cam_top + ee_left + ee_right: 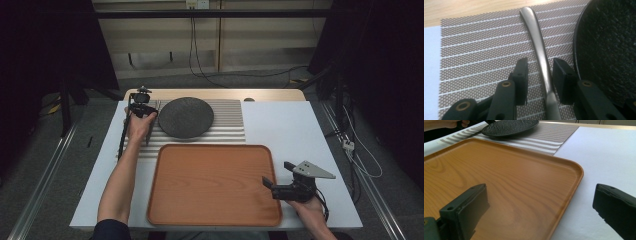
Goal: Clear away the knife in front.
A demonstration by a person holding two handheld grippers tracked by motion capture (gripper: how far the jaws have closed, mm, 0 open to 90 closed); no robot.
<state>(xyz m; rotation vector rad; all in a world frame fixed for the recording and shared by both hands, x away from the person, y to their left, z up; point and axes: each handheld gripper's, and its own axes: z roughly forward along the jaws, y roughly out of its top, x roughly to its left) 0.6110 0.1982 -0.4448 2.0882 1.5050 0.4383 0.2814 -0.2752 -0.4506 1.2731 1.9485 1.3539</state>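
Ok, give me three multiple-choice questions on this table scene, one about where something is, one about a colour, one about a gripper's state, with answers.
1. Where does the round black speckled plate sit?
A. on the grey striped woven placemat
B. in the tray
C. on the floor

2. What colour is the rectangular wooden tray?
A. blue
B. orange-brown
C. white

3. How does the left gripper stand at the silver metal utensil handle?
A. shut, far from it
B. lifting it high off the mat
C. open, one jaw on each side of it

Answers: 1 A, the high view shows the plate on the mat beyond the tray. 2 B, its wood grain is orange-brown in the right gripper view. 3 C, the left gripper view shows gaps between the jaws and the handle lying on the mat.
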